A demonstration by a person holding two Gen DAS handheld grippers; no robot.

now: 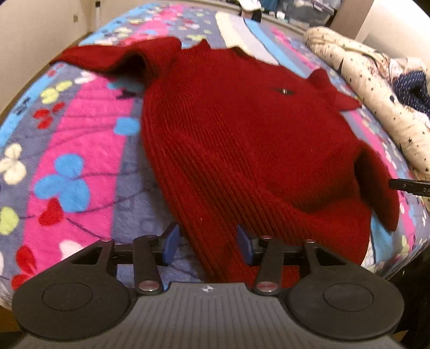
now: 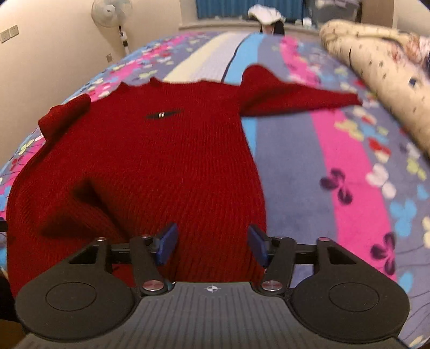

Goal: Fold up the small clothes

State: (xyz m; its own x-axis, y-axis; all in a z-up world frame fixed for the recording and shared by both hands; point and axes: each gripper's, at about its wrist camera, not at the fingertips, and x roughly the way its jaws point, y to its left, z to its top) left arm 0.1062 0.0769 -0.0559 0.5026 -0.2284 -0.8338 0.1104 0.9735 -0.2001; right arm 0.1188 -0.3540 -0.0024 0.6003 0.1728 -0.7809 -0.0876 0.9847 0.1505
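- Only the right wrist view shows a standing fan (image 2: pixel 111 12); only the left shows the other gripper's dark tip at its right edge.
- Red ribbed sweater (image 1: pixel 242 139) lies flat on the floral blanket (image 1: pixel 80 150), hem between both grippers' fingers.
- Left gripper (image 1: pixel 207 243) and right gripper (image 2: pixel 212 245) gape wide, holding nothing.
- A cream starred quilt (image 1: pixel 376 88) is bunched beyond the fingers, right.

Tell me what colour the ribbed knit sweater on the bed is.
Dark red ribbed knit sweater, clearest in the right wrist view.

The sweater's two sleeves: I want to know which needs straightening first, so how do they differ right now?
One sleeve lies stretched out flat, away from the red sweater body; the other sleeve is bunched at the shoulder and bends down along the body. Both are the same red knit.
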